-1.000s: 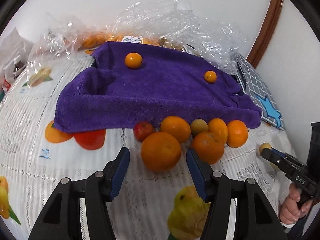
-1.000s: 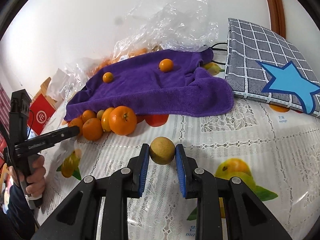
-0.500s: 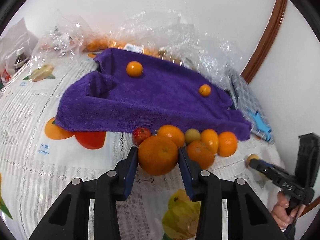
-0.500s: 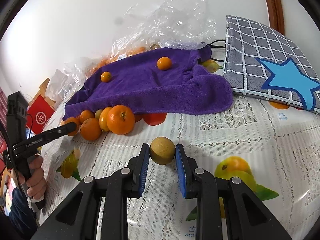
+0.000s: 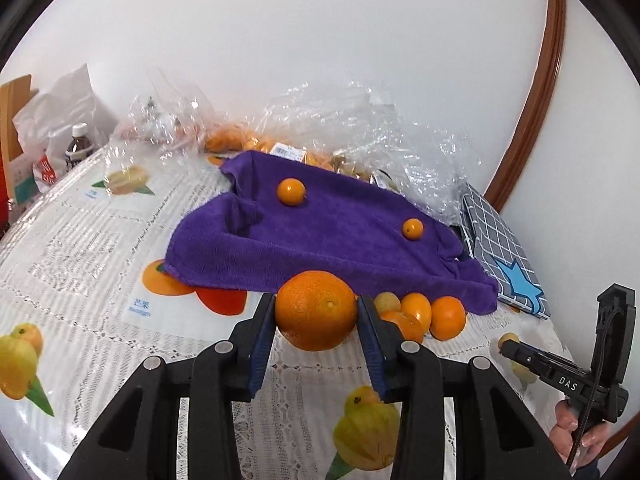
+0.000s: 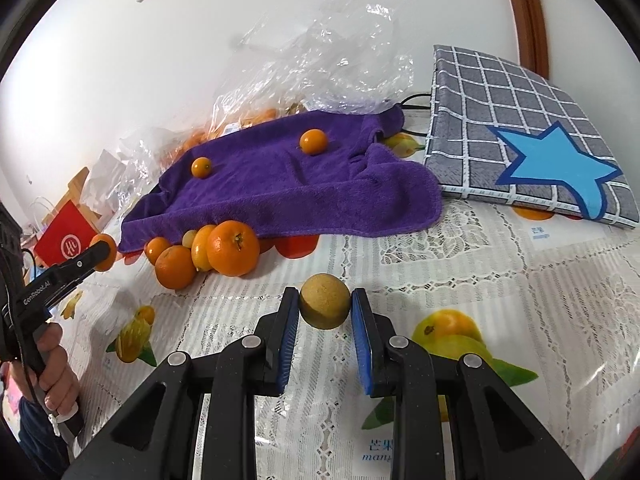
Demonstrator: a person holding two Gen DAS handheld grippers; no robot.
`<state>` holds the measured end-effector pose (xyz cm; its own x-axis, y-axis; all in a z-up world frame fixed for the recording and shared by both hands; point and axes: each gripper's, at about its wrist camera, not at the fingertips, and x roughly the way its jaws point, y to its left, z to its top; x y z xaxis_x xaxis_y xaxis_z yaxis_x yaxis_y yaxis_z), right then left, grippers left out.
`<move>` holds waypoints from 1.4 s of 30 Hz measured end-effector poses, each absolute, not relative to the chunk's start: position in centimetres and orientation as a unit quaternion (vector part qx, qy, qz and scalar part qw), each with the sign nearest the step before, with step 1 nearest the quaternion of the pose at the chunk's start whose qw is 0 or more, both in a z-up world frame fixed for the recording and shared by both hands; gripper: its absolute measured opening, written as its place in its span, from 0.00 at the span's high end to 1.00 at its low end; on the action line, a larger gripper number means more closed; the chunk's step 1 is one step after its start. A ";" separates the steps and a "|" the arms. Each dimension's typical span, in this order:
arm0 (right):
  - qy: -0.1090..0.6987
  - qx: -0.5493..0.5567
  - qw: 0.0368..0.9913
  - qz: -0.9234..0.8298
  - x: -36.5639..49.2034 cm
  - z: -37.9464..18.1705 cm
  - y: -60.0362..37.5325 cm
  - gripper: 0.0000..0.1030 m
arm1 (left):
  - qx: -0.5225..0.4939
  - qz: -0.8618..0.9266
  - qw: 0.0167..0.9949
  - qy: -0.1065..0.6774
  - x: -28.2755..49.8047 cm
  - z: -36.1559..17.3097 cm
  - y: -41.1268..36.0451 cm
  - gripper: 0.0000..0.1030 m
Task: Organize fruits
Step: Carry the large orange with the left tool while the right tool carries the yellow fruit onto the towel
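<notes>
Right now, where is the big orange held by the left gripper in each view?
Left wrist view: the big orange sits low in the centre, clamped in the left gripper.
Right wrist view: it shows at the far left edge.
Shared landmark: the purple towel.

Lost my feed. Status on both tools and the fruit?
Left tool shut on big orange. Right tool shut on brown-yellow fruit. Two small oranges on purple towel. Nothing blocking.

Each camera looks forward along its own gripper, low over the table; both views share the purple towel [image 5: 320,232] [image 6: 288,192].
</notes>
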<state>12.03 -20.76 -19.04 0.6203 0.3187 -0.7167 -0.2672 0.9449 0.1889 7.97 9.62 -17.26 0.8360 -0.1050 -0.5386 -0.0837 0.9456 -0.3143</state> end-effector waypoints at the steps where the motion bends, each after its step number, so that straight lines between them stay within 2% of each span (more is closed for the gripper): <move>1: 0.403 0.030 0.900 0.160 12.0 -19.0 -20.7 0.74 | -0.162 -0.005 0.945 0.283 7.9 -17.2 9.5 0.63; 16: 0.379 0.037 0.910 0.162 11.5 -18.2 -21.0 0.74 | -0.151 0.002 0.954 0.260 7.3 -16.5 9.4 0.63; 23: 0.351 0.029 0.918 0.181 13.1 -15.2 -20.2 0.74 | -0.184 0.005 0.947 0.262 8.7 -15.4 10.8 0.63; 34: 0.308 0.029 0.933 0.183 20.2 -10.4 -18.7 0.74 | -0.203 0.003 0.952 0.231 15.6 -10.7 12.2 0.63; 39: 0.293 0.035 0.937 0.184 23.1 -9.0 -17.4 0.74 | -0.206 0.004 0.952 0.227 19.1 -10.6 12.3 0.63; 42: 0.302 0.041 0.933 0.192 24.3 -10.1 -16.9 0.74 | -0.216 0.002 0.946 0.242 20.8 -12.0 12.5 0.63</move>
<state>24.28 -16.86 -10.12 0.7432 0.3841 -0.5478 -0.3340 0.9225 0.1937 20.78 12.53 -11.98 0.8830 -0.1015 -0.4582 -0.1076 0.9065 -0.4082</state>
